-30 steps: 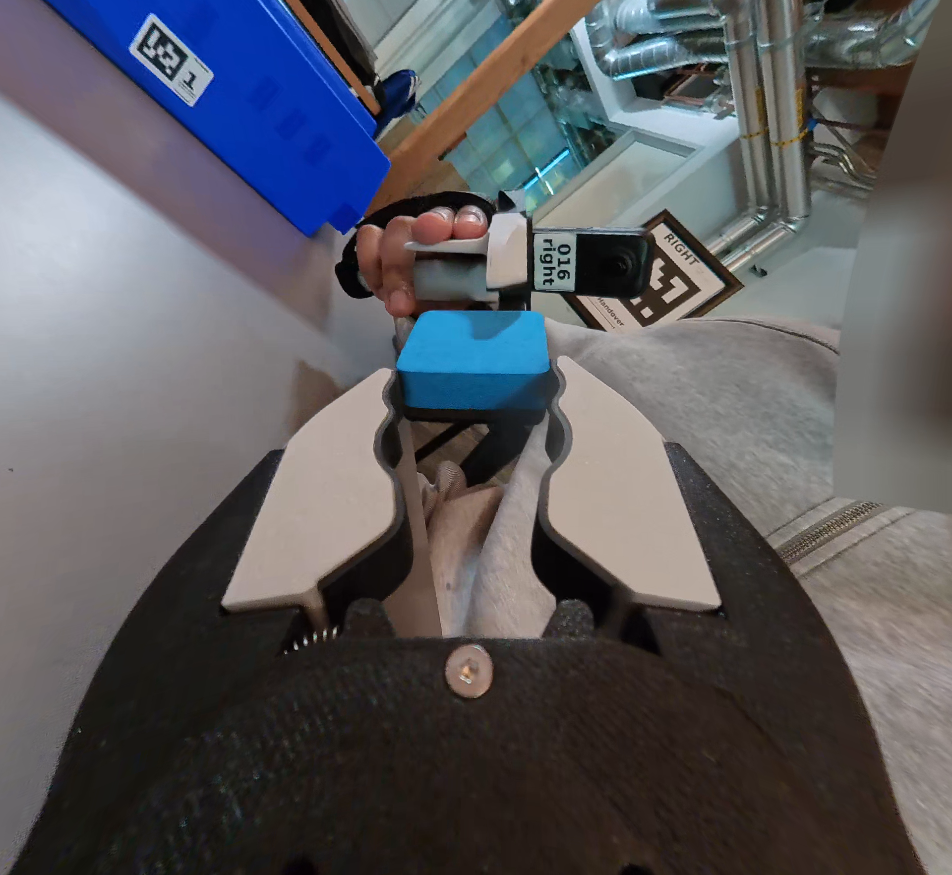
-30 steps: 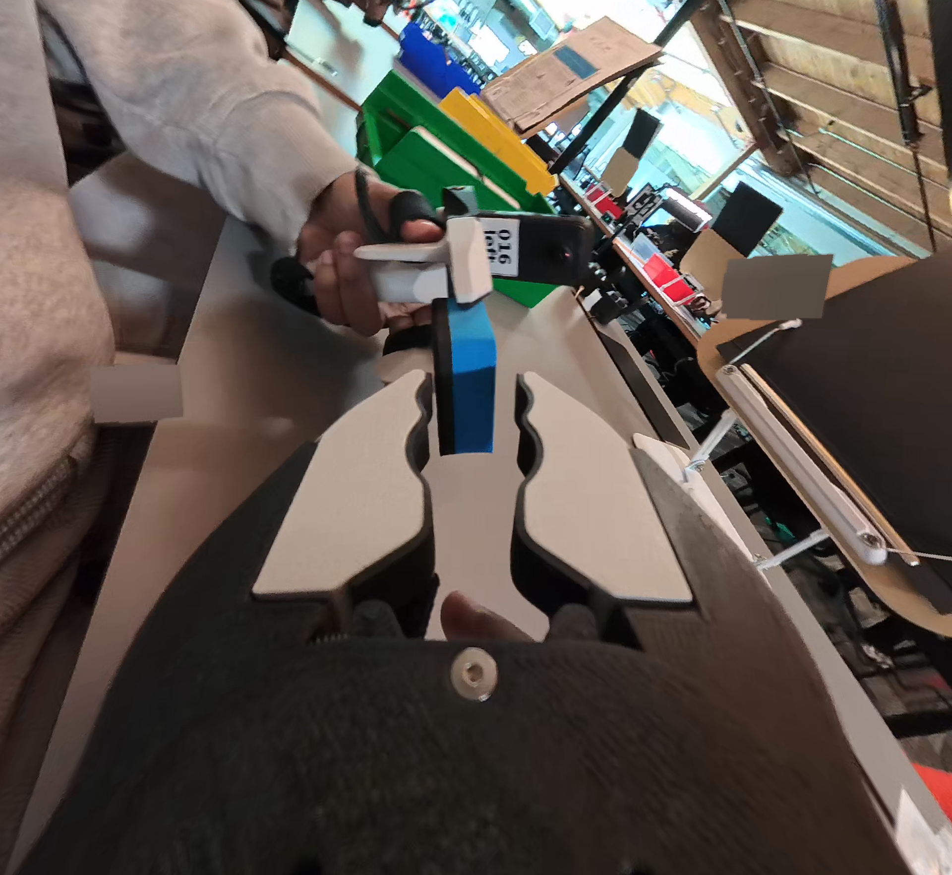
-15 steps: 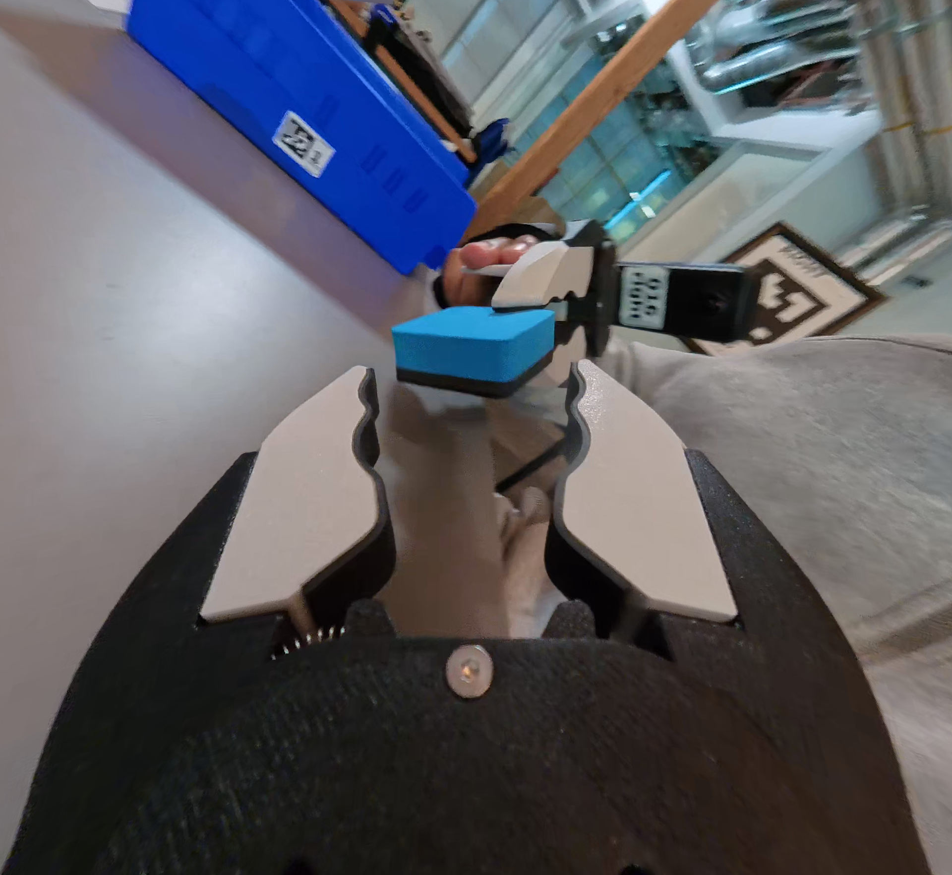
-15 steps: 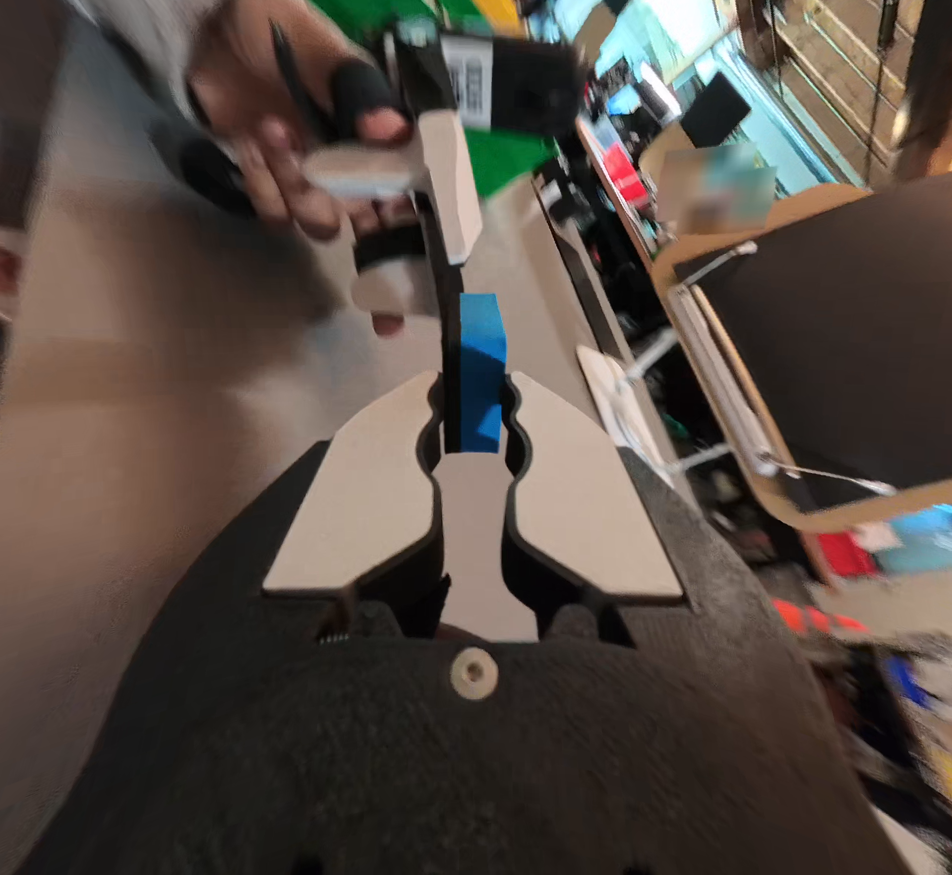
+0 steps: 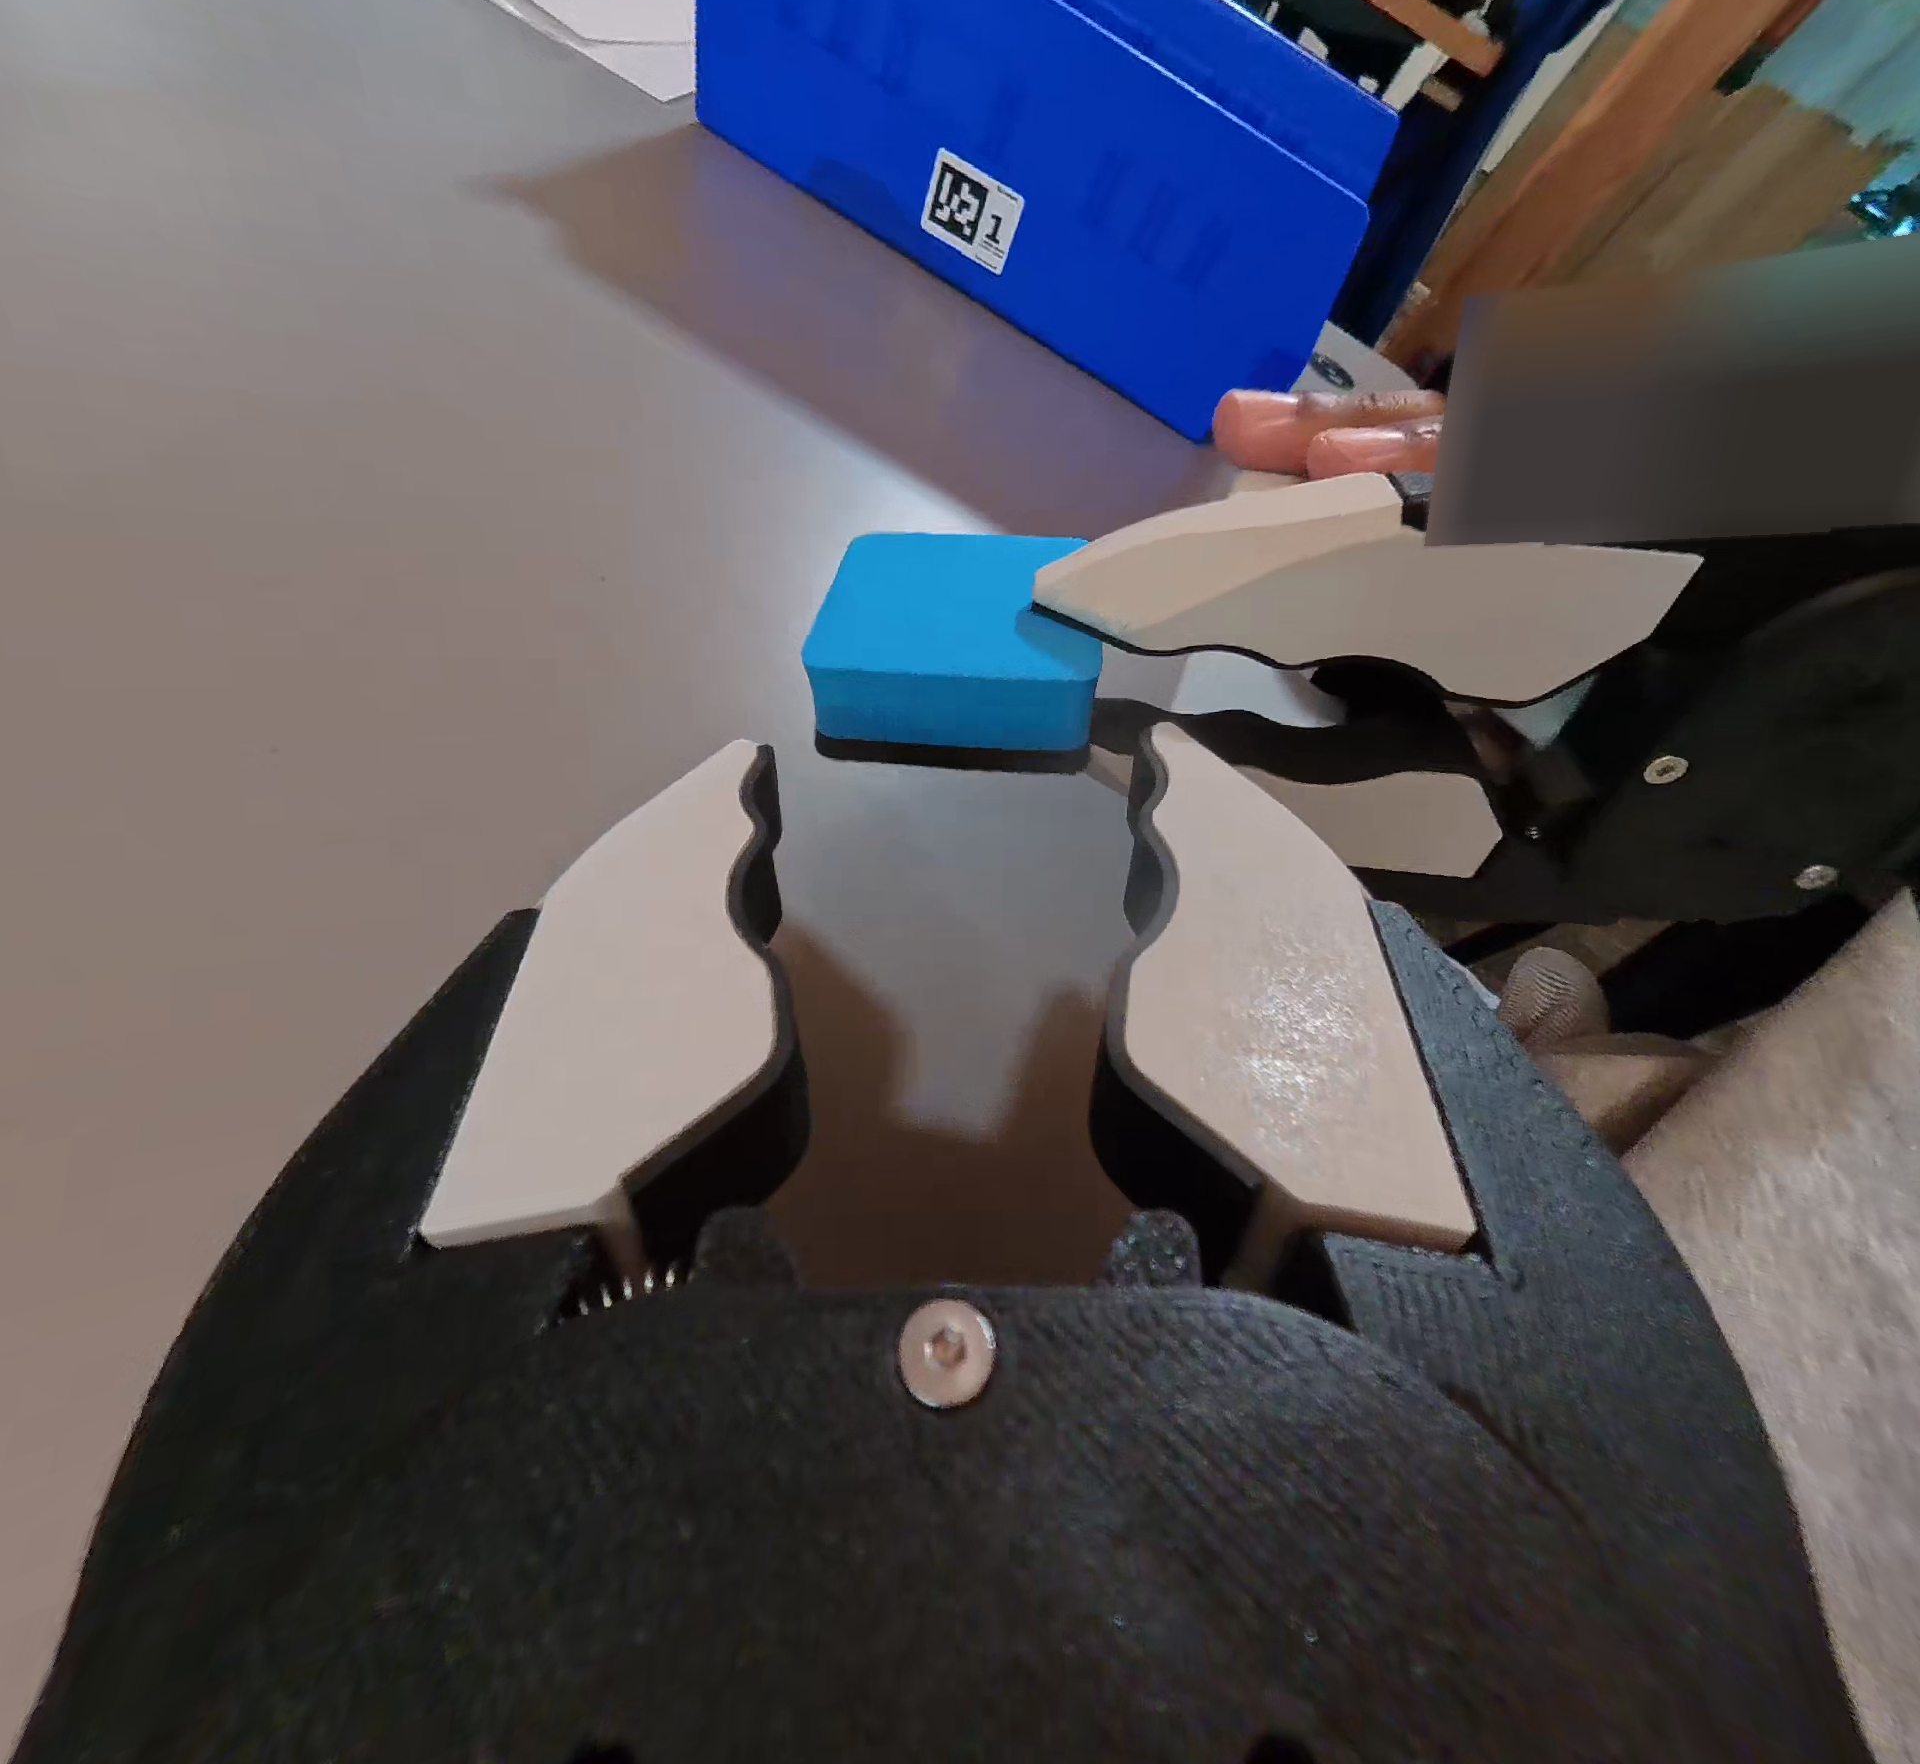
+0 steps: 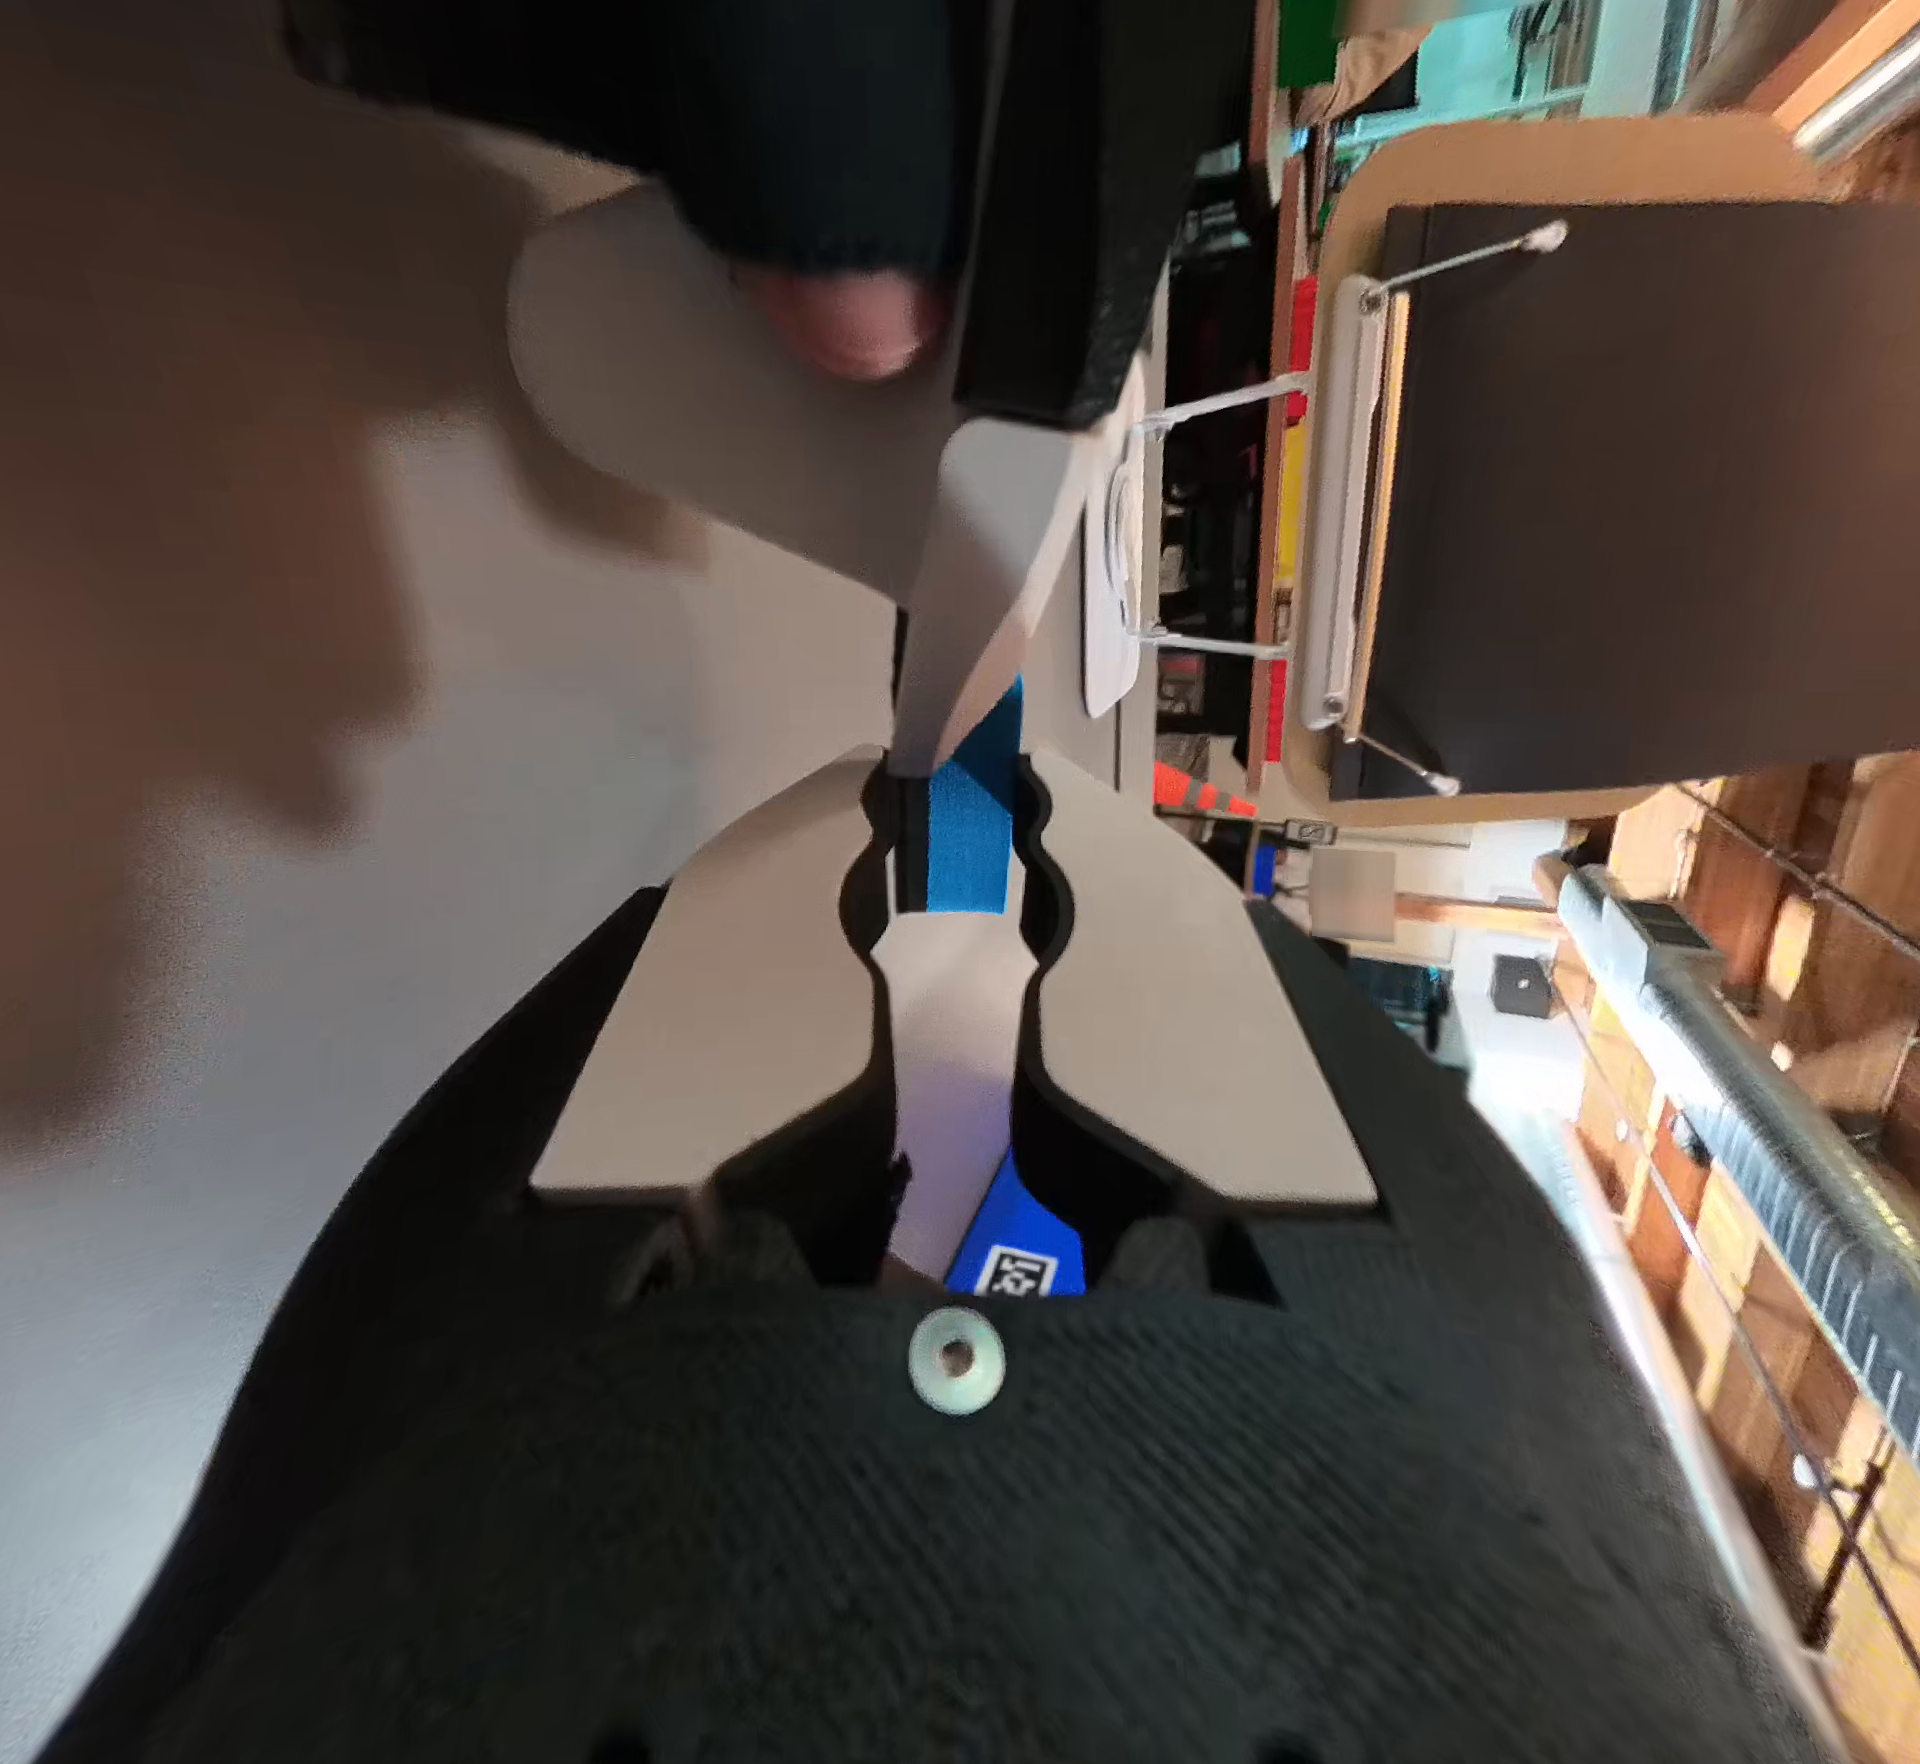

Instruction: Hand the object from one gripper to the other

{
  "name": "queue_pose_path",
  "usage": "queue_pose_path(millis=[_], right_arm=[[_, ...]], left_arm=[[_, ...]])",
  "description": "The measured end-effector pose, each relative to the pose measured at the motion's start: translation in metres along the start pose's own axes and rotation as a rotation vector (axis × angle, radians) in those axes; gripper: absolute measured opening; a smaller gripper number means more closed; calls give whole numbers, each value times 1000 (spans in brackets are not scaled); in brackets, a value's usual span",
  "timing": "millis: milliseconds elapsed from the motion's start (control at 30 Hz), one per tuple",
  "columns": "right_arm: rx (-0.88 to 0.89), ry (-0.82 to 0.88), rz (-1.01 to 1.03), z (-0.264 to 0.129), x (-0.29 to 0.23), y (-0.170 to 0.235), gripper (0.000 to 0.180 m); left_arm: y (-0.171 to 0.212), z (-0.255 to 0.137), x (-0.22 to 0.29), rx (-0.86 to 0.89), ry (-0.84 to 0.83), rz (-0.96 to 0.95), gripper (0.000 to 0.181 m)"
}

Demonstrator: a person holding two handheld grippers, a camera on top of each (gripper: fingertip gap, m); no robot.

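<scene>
Above the grey desk (image 5: 312,467): blue block (image 5: 940,634) pinched in right gripper (image 6: 956,815).
Left gripper (image 5: 951,779) fingers now spread, empty, just short of block; a second ago they gripped it. Blue bin (image 5: 1039,104) behind, contents hidden.

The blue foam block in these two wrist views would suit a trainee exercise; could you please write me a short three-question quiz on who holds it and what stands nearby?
1. True or false: the left gripper is shut on the blue foam block.
2. Which gripper holds the block: A) left, B) right, C) neither?
3. Fill in: behind the block, on the grey table, stands a blue ____.

Key
1. False: its jaws stand open just short of the block, apart from it.
2. B: the right gripper is shut on it, one finger on its blue face and one on the black underside.
3. Bin: the blue bin bears a square marker.
</scene>
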State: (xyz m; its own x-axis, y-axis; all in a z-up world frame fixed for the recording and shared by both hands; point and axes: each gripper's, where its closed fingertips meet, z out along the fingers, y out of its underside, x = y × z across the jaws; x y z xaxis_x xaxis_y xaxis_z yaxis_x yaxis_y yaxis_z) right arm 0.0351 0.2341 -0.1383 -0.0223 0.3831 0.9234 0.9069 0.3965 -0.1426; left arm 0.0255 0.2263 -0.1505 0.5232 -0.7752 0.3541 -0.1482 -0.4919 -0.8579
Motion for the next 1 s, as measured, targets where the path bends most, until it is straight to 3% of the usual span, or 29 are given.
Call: queue_pose_path(millis=[233, 433, 500, 600, 833, 1000], right_arm=[[8, -33, 62, -3, -5, -9, 22], [76, -38, 128, -4, -2, -11, 27], [113, -66, 253, 1, 4, -3, 56], [183, -203, 559, 11, 8, 20, 81], [695, -611, 1301, -14, 37, 17, 66], [780, -801, 1391, -26, 31, 5, 65]], left_arm=[[0, 1, 2, 0, 8, -10, 54], [-2, -1, 2, 6, 20, 7, 53], [-5, -4, -1, 21, 2, 19, 52], [-12, -10, -8, 62, -5, 18, 52], [-29, -21, 5, 180, 196, -30, 51], [-31, -24, 24, 198, 310, 2, 51]])
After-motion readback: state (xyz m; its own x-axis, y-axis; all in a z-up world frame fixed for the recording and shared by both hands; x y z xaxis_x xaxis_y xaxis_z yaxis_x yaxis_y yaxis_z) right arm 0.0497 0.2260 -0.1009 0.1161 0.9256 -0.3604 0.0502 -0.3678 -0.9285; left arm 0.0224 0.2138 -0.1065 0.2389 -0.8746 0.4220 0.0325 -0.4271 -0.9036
